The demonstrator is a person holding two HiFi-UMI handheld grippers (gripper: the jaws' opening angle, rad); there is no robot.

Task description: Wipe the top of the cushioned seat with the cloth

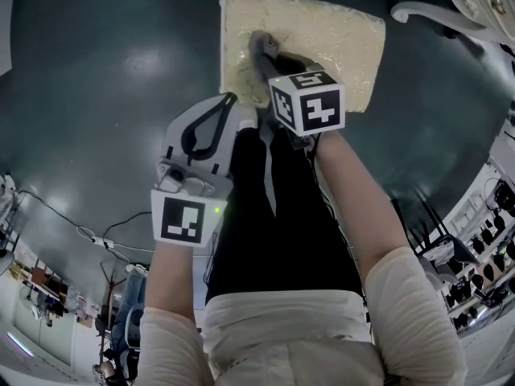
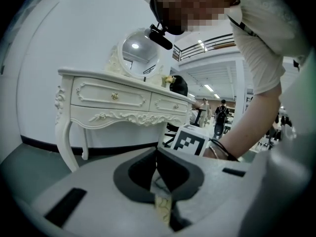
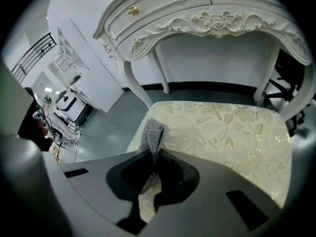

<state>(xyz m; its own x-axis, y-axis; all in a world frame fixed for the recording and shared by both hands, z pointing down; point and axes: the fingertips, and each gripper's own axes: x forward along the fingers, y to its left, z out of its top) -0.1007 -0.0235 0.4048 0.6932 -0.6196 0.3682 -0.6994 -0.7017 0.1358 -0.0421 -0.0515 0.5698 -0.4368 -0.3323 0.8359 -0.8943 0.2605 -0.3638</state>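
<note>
The cushioned seat (image 1: 338,34) is cream with a leaf pattern and stands on the dark floor ahead of me. My right gripper (image 1: 263,53) is over the seat's near left part, shut on a grey cloth (image 1: 259,43). In the right gripper view the cloth (image 3: 152,134) sticks up from between the closed jaws of the right gripper (image 3: 154,157), above the seat (image 3: 232,132). My left gripper (image 1: 232,100) hangs by the seat's near left corner. In its own view, the left gripper (image 2: 157,157) has its jaws pressed together with nothing between them.
A white carved dressing table (image 3: 197,19) stands just behind the seat, with a round mirror (image 2: 138,51) on top. One of its curved legs (image 1: 434,14) lies close to the seat's far right corner. Cables (image 1: 88,232) run over the floor at left. Shelves (image 1: 483,240) line the right side.
</note>
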